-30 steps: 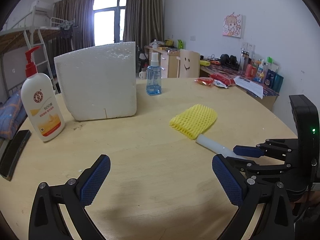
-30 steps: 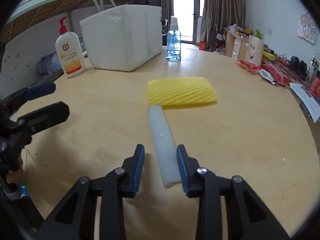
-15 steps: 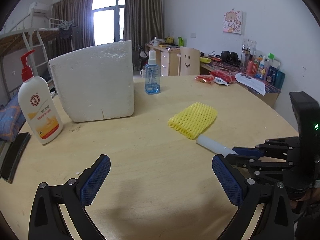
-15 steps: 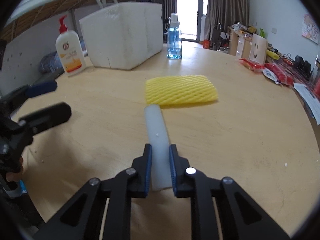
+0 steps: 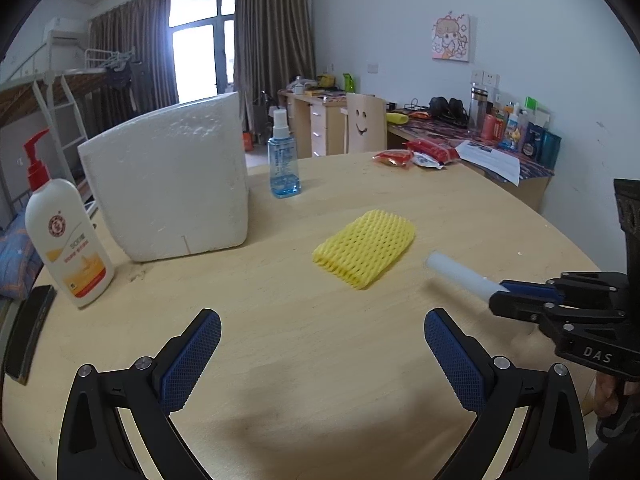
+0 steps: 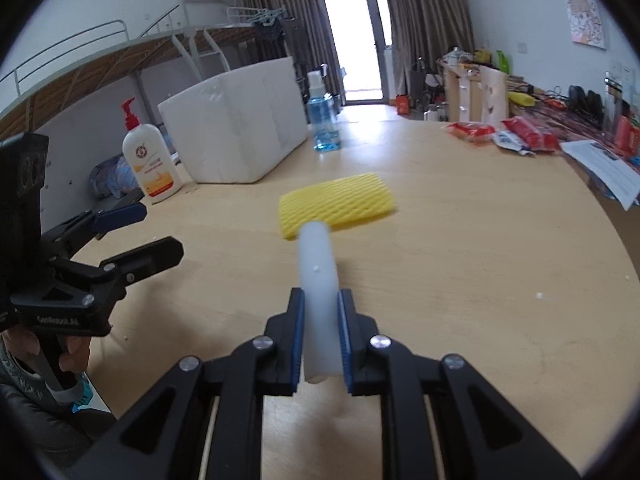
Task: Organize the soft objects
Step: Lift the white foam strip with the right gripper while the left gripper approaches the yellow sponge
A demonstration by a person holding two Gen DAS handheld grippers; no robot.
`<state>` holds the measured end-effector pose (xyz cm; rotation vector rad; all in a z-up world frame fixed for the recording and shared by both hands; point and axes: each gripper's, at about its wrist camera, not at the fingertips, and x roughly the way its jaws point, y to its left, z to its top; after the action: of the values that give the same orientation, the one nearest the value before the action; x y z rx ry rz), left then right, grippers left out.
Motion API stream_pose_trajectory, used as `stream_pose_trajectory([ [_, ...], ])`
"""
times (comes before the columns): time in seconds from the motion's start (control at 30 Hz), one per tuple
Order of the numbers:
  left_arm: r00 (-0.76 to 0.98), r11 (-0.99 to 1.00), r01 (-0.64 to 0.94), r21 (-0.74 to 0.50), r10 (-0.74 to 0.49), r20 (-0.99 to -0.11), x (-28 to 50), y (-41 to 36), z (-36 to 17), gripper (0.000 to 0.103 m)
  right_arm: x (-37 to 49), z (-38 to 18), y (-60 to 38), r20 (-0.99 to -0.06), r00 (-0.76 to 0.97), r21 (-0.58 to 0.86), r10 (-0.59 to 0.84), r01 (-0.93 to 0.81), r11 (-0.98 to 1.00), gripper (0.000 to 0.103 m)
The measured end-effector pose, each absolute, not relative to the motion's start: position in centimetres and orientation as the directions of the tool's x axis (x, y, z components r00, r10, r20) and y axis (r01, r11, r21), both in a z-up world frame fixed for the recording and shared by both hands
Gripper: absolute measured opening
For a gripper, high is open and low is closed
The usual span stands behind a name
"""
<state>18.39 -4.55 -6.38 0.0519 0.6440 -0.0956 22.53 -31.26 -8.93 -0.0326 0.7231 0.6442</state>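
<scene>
My right gripper (image 6: 320,300) is shut on a white foam tube (image 6: 318,258) and holds it lifted off the round wooden table (image 6: 460,264), pointing at the yellow foam net (image 6: 338,204). In the left wrist view the tube (image 5: 460,274) sticks out of the right gripper (image 5: 500,294) at the right, near the yellow net (image 5: 366,246). My left gripper (image 5: 322,354) is open and empty above the table's near side. A white foam box (image 5: 168,180) stands at the back left.
A lotion pump bottle (image 5: 66,236) and a dark phone-like slab (image 5: 28,334) are at the left edge. A blue spray bottle (image 5: 284,164) stands beside the box. Snack packets (image 5: 416,154) lie at the far edge. A cluttered desk (image 5: 480,136) is behind.
My right gripper closed on the white foam tube and lifted it off the table. My left gripper stayed open and shifted only slightly.
</scene>
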Motion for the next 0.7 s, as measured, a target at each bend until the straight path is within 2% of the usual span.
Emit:
stream_pose_trajectory([
  [0.7, 0.771, 0.983, 0.183, 0.031, -0.124, -0.625, 23.1, -8.0, -6.7, 0.102, 21.5, -8.8, -36.6, -0.578, 0.635, 0.238, 0.512, -0.469, 0.850, 0.019],
])
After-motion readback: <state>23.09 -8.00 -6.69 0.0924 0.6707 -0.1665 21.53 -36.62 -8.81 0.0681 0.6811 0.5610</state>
